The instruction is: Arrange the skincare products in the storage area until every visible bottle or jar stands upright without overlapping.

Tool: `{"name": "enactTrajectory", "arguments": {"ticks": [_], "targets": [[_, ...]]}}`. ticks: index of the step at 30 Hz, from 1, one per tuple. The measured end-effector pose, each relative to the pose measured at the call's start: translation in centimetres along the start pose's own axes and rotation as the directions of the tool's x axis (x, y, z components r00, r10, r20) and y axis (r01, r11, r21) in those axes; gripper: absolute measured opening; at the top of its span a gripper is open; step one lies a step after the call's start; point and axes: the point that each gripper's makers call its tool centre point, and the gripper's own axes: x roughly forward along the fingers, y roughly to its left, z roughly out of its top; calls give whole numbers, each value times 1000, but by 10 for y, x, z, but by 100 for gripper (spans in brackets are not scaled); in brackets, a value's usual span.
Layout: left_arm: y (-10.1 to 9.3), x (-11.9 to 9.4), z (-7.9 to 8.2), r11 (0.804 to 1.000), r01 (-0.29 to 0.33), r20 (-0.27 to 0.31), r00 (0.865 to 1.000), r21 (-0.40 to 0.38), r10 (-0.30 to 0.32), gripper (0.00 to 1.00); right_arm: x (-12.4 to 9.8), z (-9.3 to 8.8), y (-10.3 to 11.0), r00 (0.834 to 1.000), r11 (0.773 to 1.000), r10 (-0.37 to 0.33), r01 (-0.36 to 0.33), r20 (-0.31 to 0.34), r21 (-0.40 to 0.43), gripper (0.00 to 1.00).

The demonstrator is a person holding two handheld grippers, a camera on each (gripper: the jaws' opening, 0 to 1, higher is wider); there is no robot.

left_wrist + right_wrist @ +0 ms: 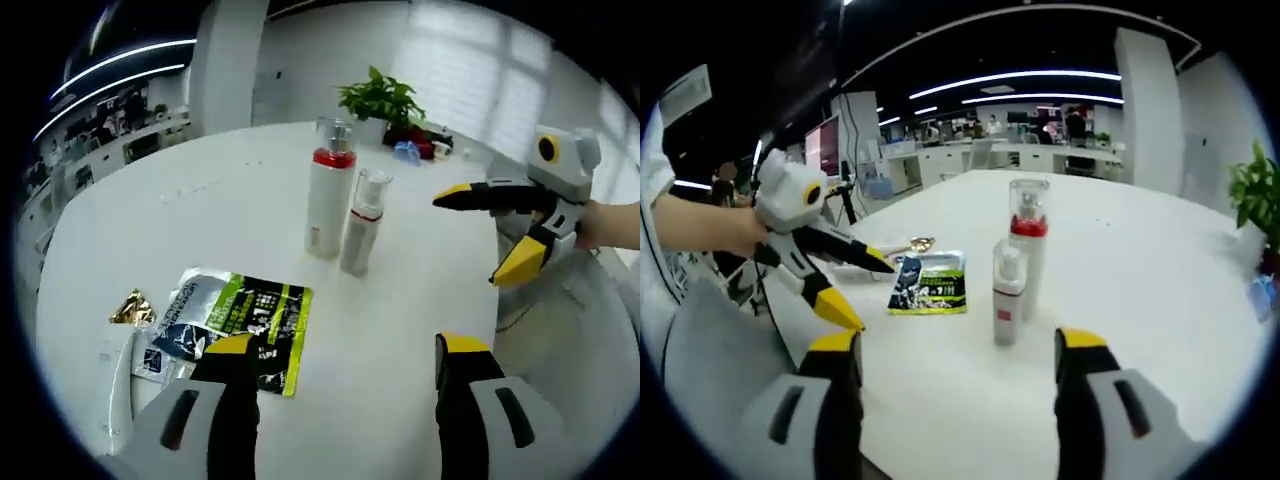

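White round table (pixel 420 330) in an open-plan office.

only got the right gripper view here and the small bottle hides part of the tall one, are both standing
Observer: yes, in the left gripper view the tall bottle and the small pump bottle stand upright side by side
Operator: anything flat by the green packet that i miss
Observer: a white sachet lies beside the green packet
Operator: where's my gripper from there
Observer: the right gripper hangs open beside the bottles, apart from them
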Motion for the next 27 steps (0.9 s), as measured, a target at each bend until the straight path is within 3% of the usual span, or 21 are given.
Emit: {"name": "enactTrajectory", "arguments": {"ticks": [11, 19, 27], "targets": [[-9, -39, -7, 994, -54, 48, 997, -94, 59, 81, -17, -2, 12, 998, 999, 55, -55, 5, -3, 90], [-4, -65, -13, 976, -117, 100, 986, -183, 137, 91, -29, 0, 14, 998, 998, 62, -62, 7, 3, 91], [-6, -82, -31, 960, -168, 86, 978, -224, 192, 97, -39, 0, 10, 999, 999, 47, -48, 21, 18, 94]]}}
